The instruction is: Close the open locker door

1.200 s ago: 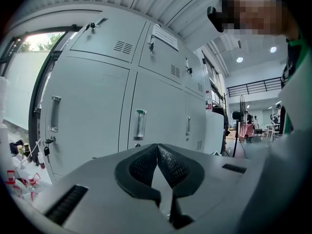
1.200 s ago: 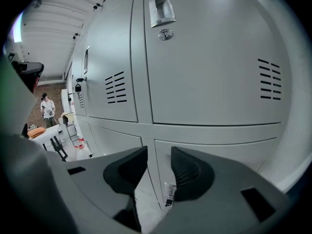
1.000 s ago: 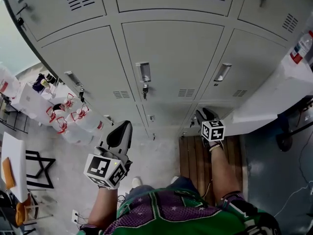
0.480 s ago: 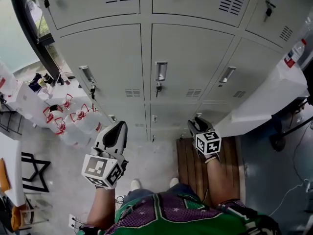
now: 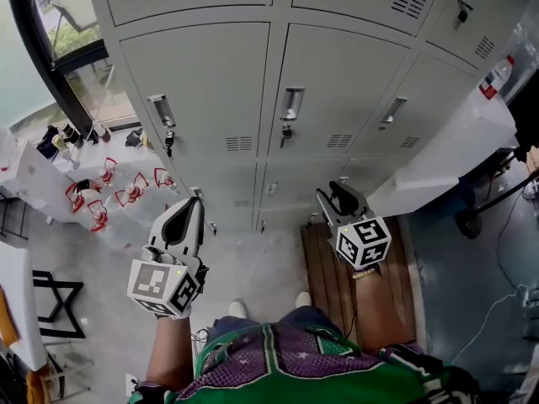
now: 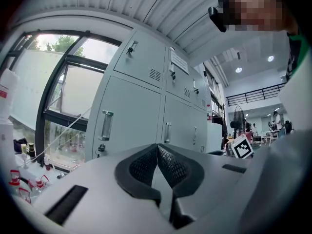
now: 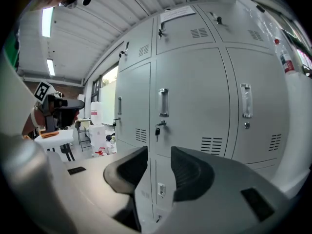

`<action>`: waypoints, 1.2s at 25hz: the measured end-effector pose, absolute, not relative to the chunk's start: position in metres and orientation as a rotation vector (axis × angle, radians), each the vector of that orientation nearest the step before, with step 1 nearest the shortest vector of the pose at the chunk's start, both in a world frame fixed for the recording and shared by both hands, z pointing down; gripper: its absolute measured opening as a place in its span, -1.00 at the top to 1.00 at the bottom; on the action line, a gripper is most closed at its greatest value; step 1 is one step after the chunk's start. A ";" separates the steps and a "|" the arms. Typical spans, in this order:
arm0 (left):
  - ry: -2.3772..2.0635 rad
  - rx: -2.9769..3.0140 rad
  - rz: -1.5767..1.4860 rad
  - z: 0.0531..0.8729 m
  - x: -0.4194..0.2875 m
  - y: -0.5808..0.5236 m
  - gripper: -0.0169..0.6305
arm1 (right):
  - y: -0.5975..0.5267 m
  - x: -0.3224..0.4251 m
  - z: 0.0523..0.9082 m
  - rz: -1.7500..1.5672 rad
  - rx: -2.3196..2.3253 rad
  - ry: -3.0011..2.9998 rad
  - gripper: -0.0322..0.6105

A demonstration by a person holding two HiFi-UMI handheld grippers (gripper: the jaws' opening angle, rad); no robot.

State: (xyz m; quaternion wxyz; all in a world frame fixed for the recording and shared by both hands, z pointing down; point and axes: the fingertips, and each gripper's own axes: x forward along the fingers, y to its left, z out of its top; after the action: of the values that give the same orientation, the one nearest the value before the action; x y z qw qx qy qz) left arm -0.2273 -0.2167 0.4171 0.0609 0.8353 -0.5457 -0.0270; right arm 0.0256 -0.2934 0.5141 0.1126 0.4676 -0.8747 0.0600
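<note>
A bank of grey lockers [image 5: 337,99] fills the top of the head view, and every door I can see there sits flush. The middle one has a handle [image 5: 292,103] with a key [image 7: 156,130] hanging under it. A long white panel [image 5: 438,162] juts out from the lockers at the right; I cannot tell whether it is a door or a cabinet. My left gripper [image 5: 192,202] [image 6: 157,147] is shut and empty, held level toward the lower lockers. My right gripper [image 5: 337,194] [image 7: 159,165] is open with nothing between its fingers, short of the lockers.
Water jugs with red handles [image 5: 101,192] stand on the floor at the left under a window [image 5: 67,49]. A wooden board [image 5: 324,268] lies below my right arm. A black frame [image 5: 50,297] and a white table [image 5: 15,297] are at far left. A bottle [image 5: 493,78] stands above the white panel.
The lockers have slid right in the head view. My right gripper has risen closer to the camera. My left gripper has shifted slightly left. Neither jaw opening has changed.
</note>
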 end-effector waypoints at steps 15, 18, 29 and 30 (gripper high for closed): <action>-1.530 2.639 -0.117 0.400 -0.278 -0.198 0.88 | -0.241 -0.003 0.425 0.065 1.619 -2.602 0.46; -1.570 2.616 -0.146 0.394 -0.285 -0.193 0.88 | -0.230 -0.002 0.404 0.019 1.624 -2.631 0.46; -1.755 2.549 -0.219 0.354 -0.270 -0.137 0.88 | -0.157 0.050 0.351 0.005 1.658 -2.759 0.47; -1.756 2.552 -0.236 0.350 -0.262 -0.129 0.88 | -0.146 0.059 0.349 -0.004 1.660 -2.760 0.47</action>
State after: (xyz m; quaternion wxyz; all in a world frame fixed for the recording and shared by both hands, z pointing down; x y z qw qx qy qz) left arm -0.2623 -0.1289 0.3496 0.0175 0.8213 -0.5651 -0.0761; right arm 0.0588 -0.1462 0.3486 -0.0397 0.5151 -0.8562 -0.0011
